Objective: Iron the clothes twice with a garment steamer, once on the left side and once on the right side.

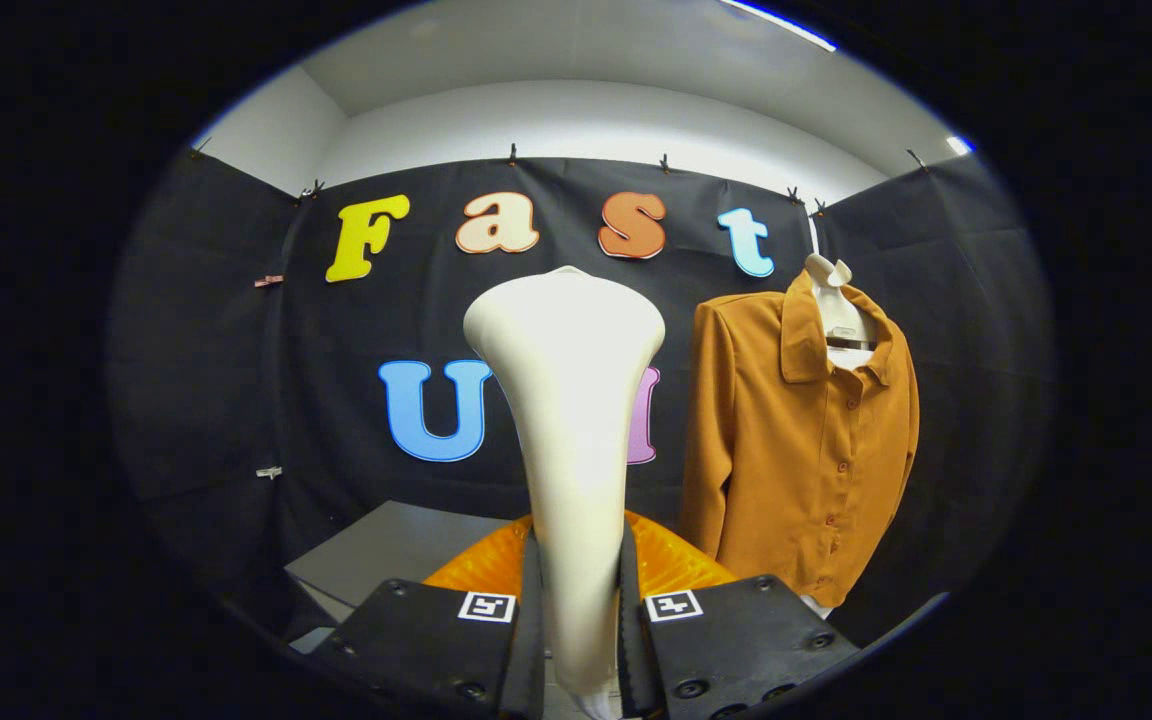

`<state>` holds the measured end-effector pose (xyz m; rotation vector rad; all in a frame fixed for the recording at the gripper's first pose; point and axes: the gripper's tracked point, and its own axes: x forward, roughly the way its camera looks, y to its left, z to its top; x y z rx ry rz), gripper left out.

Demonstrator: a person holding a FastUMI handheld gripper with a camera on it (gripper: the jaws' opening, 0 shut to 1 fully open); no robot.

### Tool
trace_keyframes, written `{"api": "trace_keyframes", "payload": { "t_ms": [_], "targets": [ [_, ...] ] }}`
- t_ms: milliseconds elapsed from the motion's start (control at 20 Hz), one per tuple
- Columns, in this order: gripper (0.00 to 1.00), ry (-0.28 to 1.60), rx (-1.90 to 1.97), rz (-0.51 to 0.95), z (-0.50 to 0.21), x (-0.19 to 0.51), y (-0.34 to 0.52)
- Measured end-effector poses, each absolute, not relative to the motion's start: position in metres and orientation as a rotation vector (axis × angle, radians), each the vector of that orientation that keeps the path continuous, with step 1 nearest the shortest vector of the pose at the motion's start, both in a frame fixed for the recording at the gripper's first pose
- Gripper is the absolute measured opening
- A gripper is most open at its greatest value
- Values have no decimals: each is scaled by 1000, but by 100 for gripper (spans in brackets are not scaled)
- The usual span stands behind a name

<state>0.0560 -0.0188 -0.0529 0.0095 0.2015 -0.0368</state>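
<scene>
Hand-held gripper (581, 640) clamps the cream plastic garment steamer (571, 400) upright, head raised left of the hanging rust-orange button-front shirt (806, 440), apparently ready for ironing.

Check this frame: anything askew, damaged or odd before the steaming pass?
Nothing stands out. The gripper is shut on the steamer, held upright between the fingers. The orange shirt hangs buttoned on its hanger, beyond the fingers and off to one side, not yet touched.

I've got the steamer (568, 420) upright betw. the gripper (581, 610) fingers, both pressed on its handle. Shirt (804, 440) hangs on a hanger (838, 310) ahead to the right, vs. the back wall. Table (391, 550) sits low ahead-left, behind the steamer.
</scene>
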Motion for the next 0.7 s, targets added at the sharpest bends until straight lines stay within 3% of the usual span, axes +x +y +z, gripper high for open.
{"api": "trace_keyframes", "payload": {
  "t_ms": [700],
  "targets": [
    [32,184,-6,-64,-45,27,26]
  ]
}}
